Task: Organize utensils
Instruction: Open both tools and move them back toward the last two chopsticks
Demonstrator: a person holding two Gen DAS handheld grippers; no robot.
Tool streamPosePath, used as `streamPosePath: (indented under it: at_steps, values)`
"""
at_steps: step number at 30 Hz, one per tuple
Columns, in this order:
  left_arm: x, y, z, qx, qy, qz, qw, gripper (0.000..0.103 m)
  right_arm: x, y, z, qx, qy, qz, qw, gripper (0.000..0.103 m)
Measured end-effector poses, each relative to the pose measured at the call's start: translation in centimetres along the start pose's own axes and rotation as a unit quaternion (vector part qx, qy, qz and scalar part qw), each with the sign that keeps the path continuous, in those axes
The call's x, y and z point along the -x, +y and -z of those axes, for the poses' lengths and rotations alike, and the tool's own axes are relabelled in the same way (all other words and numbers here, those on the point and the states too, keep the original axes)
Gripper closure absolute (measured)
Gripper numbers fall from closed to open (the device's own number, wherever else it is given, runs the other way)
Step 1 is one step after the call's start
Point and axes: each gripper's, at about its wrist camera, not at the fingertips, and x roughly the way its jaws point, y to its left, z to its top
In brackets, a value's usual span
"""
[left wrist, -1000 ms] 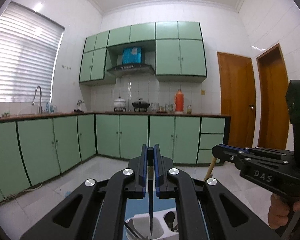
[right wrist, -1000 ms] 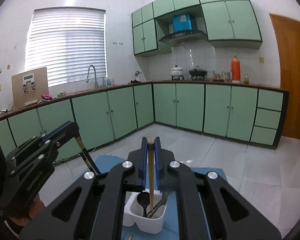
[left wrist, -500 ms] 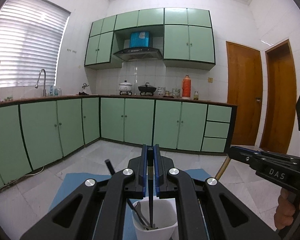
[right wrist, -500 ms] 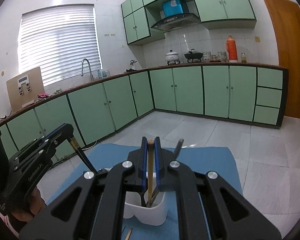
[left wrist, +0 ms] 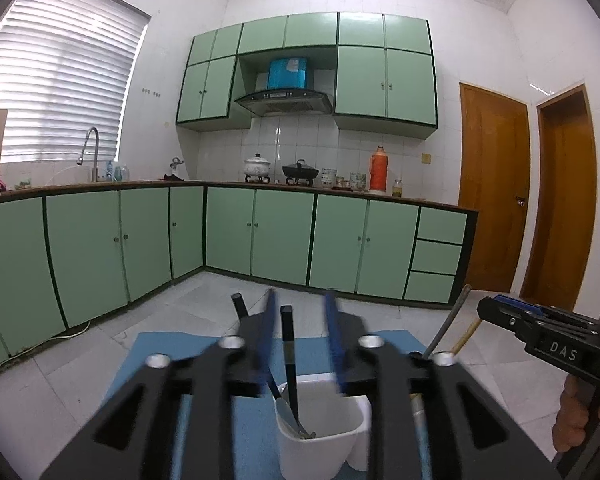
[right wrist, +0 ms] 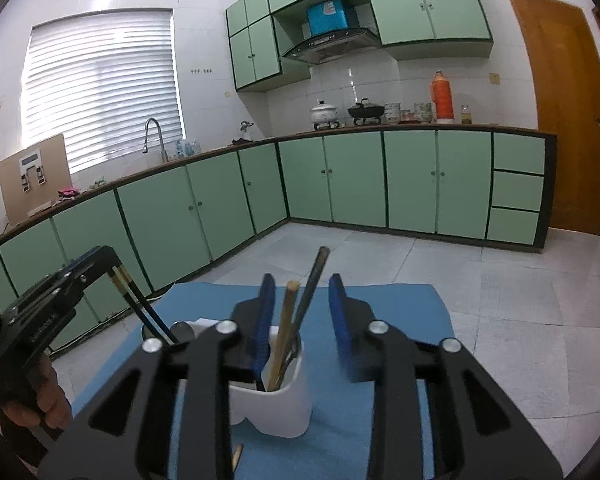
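A white utensil holder (left wrist: 320, 436) (right wrist: 276, 400) stands on a blue mat (right wrist: 388, 320). My left gripper (left wrist: 300, 336) hovers over it with its jaws opening. A black chopstick (left wrist: 288, 344) stands loose between them, its tip in the holder. My right gripper (right wrist: 302, 316) is also opening. A wooden chopstick (right wrist: 286, 320) stands free between its pads, close to the left one, beside a grey handle (right wrist: 314, 280). Each gripper shows in the other's view: the left gripper (right wrist: 110, 266) at the left, the right gripper (left wrist: 500, 312) at the right.
Another wooden stick (right wrist: 238, 454) lies on the mat in front of the holder. A second black handle (left wrist: 240, 306) sticks up from it. A hand (right wrist: 48, 400) grips the left tool. Green cabinets (right wrist: 340, 180) line the far walls across a tiled floor.
Both grippers have sunk toward the holder, and their jaws, shut on the chopsticks before, have parted. The black and the wooden chopstick now stand loose in the holder.
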Motion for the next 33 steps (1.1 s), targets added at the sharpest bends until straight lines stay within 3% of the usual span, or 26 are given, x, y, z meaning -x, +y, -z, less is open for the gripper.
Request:
streamPosePath:
  at_steps: [5, 10, 12, 21, 33]
  values:
    - [1.9, 0.0, -0.2, 0.0, -0.022, -0.001, 0.9998, 0.04, 1.8, -0.1, 0.2, 0.006, -0.022, 0.013, 1.0, 0.053]
    - [3.9, 0.0, -0.4, -0.005, -0.045, -0.011, 0.9989, 0.023, 4.0, -0.4, 0.6, 0.006, -0.044, 0.021, 0.999, 0.029]
    - [4.7, 0.0, -0.2, -0.007, -0.048, -0.015, 0.9987, 0.017, 5.0, -0.5, 1.0, 0.004, -0.052, 0.023, 0.998, 0.025]
    - [8.8, 0.0, 3.0, -0.008, -0.025, -0.027, 0.9993, 0.006, 9.3, -0.5, 4.6, 0.0, -0.063, 0.018, 0.998, 0.009]
    - [13.9, -0.4, 10.3, -0.017, 0.049, -0.044, 0.9977, 0.006, 13.1, 0.9, 11.9, 0.0, -0.022, 0.022, 1.0, 0.007]
